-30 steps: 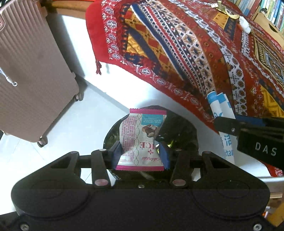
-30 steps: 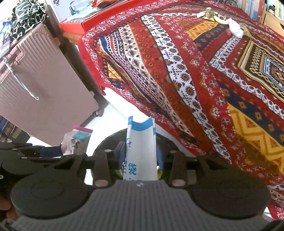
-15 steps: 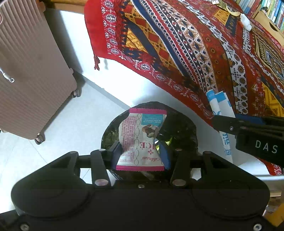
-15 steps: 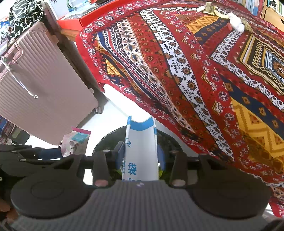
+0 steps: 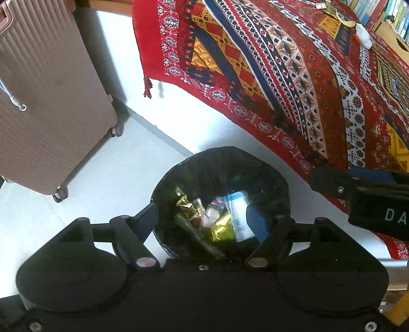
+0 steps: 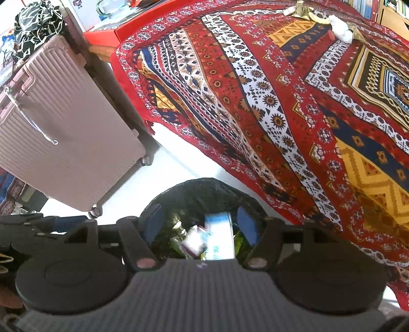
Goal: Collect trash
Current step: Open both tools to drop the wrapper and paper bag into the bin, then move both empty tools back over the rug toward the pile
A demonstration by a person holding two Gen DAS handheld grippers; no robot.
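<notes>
A bin with a black liner point(image 5: 222, 161) stands on the floor right under both grippers. My left gripper point(image 5: 204, 217) hangs over its mouth with its jaws opening and nothing between them. Inside lie gold wrappers point(image 5: 186, 204) and a blue-and-white packet point(image 5: 239, 217). My right gripper point(image 6: 200, 224) is also over the bin point(image 6: 204, 189), jaws opening and pads clear. Below it are the blue-and-white packet point(image 6: 219, 237) and a blurred pink-and-white snack wrapper point(image 6: 194, 240). A white tissue point(image 5: 364, 38) and a gold wrapper point(image 5: 342, 20) lie far off on the bed.
A pink ribbed suitcase point(image 5: 51, 102) stands on wheels to the left of the bin. The bed with its red patterned cover point(image 5: 281, 76) overhangs on the right, close to the bin. White floor point(image 5: 102, 178) lies between them. The right gripper's body point(image 5: 370, 194) shows at the right edge.
Both grippers have opened. The snack wrapper has left the left jaws and the blue-and-white packet has left the right jaws; both have dropped into the bin.
</notes>
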